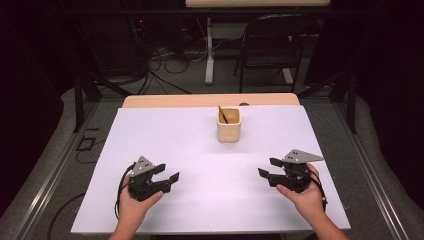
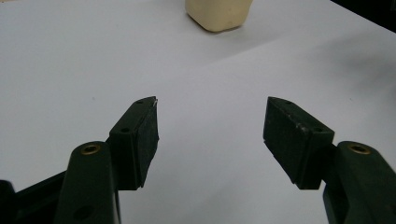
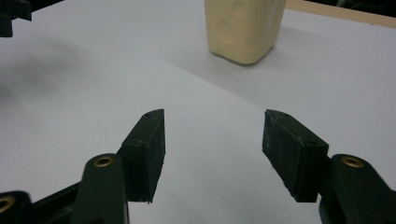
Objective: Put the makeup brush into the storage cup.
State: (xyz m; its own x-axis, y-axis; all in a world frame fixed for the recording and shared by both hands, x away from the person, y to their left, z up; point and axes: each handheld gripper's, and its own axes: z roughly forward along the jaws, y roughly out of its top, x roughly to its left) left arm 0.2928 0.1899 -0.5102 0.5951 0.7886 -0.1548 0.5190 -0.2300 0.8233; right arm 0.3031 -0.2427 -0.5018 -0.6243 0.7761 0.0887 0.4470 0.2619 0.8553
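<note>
A cream square cup [image 1: 229,125] stands upright at the back middle of the white table top [image 1: 165,145], with a thin dark stick leaning inside it. The same cup [image 2: 218,14] shows at the top of the left gripper view, and the cup [image 3: 243,29] shows at the top of the right gripper view. My left gripper [image 1: 167,174] rests low at the front left, open, with nothing between its jaws. My right gripper [image 1: 266,168] sits at the front right, also open and empty. Both point inward toward the table's middle, well short of the cup.
A wooden strip [image 1: 210,100] edges the table's far side. Beyond it stand a black chair [image 1: 272,42] and a white table leg [image 1: 209,50] among floor cables. The left gripper's tip [image 3: 14,14] appears at the upper left of the right gripper view.
</note>
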